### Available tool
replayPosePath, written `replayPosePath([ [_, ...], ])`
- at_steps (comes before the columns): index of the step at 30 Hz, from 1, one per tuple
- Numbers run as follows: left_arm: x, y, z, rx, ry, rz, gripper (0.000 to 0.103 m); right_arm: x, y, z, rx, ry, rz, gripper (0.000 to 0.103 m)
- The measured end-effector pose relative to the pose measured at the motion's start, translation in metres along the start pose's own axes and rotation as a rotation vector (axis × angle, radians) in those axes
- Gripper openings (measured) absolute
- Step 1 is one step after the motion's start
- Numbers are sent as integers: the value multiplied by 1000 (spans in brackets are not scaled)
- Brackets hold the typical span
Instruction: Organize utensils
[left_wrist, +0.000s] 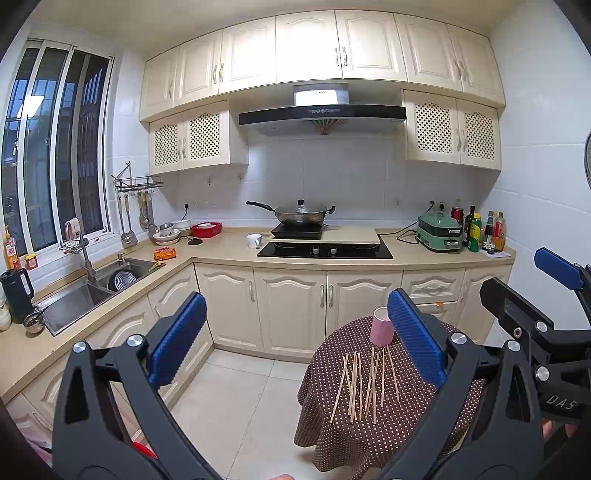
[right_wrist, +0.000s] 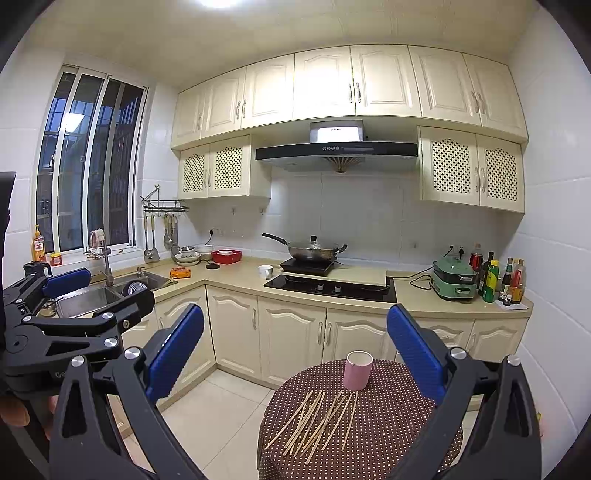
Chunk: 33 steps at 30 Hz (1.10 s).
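Note:
Several wooden chopsticks (left_wrist: 364, 384) lie loose on a small round table with a brown dotted cloth (left_wrist: 340, 439). A pink cup (left_wrist: 383, 328) stands upright behind them. In the right wrist view the chopsticks (right_wrist: 317, 421), cup (right_wrist: 357, 370) and table (right_wrist: 391, 432) show again. My left gripper (left_wrist: 295, 339) is open and empty, held above and before the table. My right gripper (right_wrist: 295, 354) is open and empty, also short of the table. Each gripper shows at the edge of the other's view: the right (left_wrist: 532, 284), the left (right_wrist: 96, 291).
The kitchen counter (left_wrist: 221, 247) runs along the back and left, with a sink (left_wrist: 92, 291), a wok on a hob (left_wrist: 303, 216), a white mug (left_wrist: 254, 240), a green cooker (left_wrist: 439, 232) and bottles (left_wrist: 484, 232). Tiled floor (left_wrist: 229, 391) lies left of the table.

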<state>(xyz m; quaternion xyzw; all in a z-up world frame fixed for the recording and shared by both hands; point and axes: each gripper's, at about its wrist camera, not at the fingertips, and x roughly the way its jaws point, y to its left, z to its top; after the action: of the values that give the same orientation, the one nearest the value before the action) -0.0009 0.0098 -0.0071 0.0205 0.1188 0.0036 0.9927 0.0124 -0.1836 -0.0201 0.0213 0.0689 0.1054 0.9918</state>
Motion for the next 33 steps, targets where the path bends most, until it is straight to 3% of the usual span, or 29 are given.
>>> replayPosePath([
  [24, 20, 7, 0, 9, 23, -26, 97, 19, 16, -3, 8, 31, -23, 96],
  [29, 36, 6, -5, 19, 44, -34, 97, 35, 10, -9, 41, 67, -27, 96],
  [33, 59, 3, -6, 23, 66, -44, 97, 53, 4, -15, 26, 156, -38, 96],
])
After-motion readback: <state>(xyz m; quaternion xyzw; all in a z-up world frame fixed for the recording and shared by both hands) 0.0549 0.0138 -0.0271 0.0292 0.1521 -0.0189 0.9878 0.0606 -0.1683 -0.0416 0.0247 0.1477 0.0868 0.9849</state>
